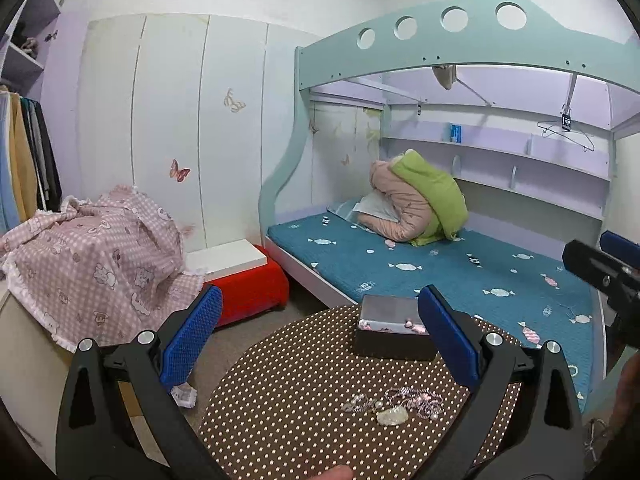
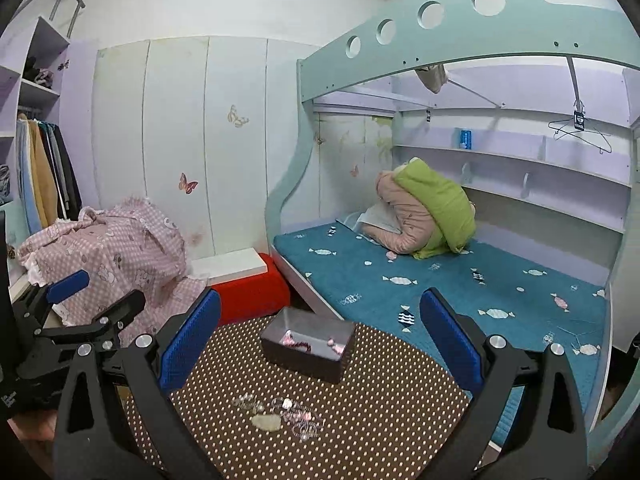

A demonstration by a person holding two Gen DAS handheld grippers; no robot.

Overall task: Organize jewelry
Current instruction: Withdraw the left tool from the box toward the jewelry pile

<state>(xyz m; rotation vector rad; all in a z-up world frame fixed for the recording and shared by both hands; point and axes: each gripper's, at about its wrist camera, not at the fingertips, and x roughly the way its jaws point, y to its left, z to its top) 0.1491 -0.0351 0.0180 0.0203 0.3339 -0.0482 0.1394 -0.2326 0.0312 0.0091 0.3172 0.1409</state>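
A small pile of jewelry [image 1: 394, 404] [image 2: 280, 416], with pearly and pink sparkly pieces, lies on a round brown polka-dot table [image 1: 300, 400] [image 2: 380, 420]. Behind it stands a dark open box [image 1: 390, 332] [image 2: 308, 344] holding a few pink pieces. My left gripper [image 1: 320, 340] hovers open above the table's near left side, nothing between its blue pads. My right gripper [image 2: 320, 340] is open too, above the table with the pile and box between and beyond its fingers. Each gripper shows at the edge of the other's view.
A bunk bed [image 1: 440, 264] with a teal mattress and bundled jackets stands right behind the table. A red stool [image 1: 248, 288] with a white top and a pink-covered piece of furniture [image 1: 92, 256] sit to the left. Hanging clothes [image 1: 24, 168] fill the far left.
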